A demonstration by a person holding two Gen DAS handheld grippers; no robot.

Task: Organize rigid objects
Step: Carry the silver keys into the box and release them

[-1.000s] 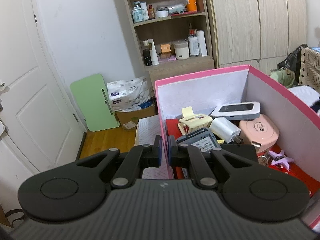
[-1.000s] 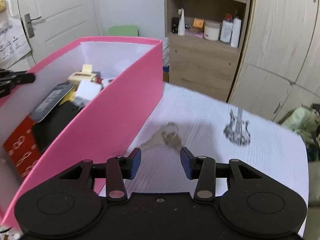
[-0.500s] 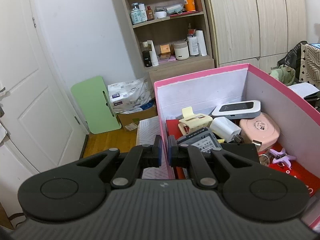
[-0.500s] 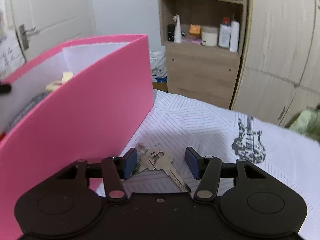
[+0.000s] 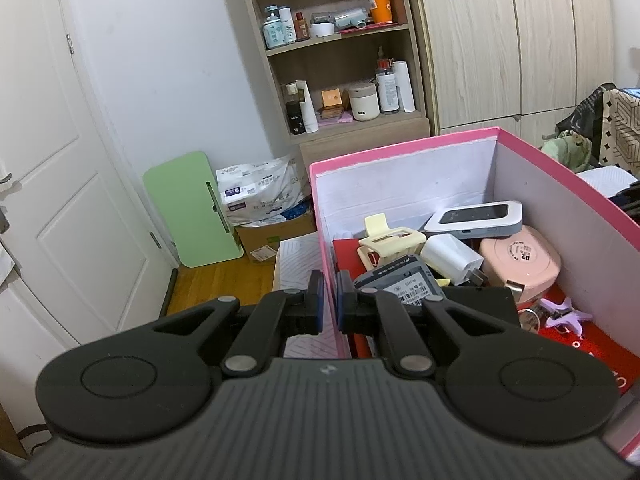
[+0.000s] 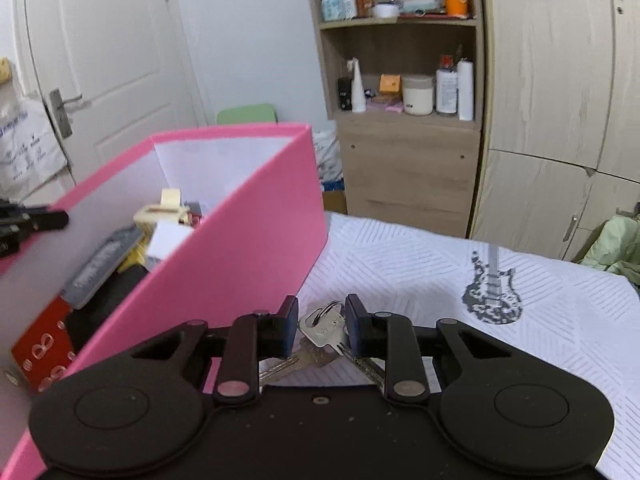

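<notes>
The right claw (image 6: 322, 326) straddles the keys (image 6: 320, 330), not yet clenched. Thin, slippery metal; pinch the heads. The left claw (image 5: 328, 306) clamps the pink box (image 5: 404, 148) wall.

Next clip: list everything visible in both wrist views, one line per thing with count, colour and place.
storage box: 1, pink outside, white inside, on the cloth
keys: a small bunch, silver, on the cloth beside the box
hair claw: 1, cream, in the box
mobile router: 1, white and grey, in the box
charger plug: 1, white, in the box
round case: 1, pale pink, in the box
small clip: 1, lilac, in the box
cloth: 1, white, guitar print
shelf unit: 1, wooden, holding bottles
left gripper: black, clamped on the box wall
right gripper: black, jaws either side of the keys
</notes>
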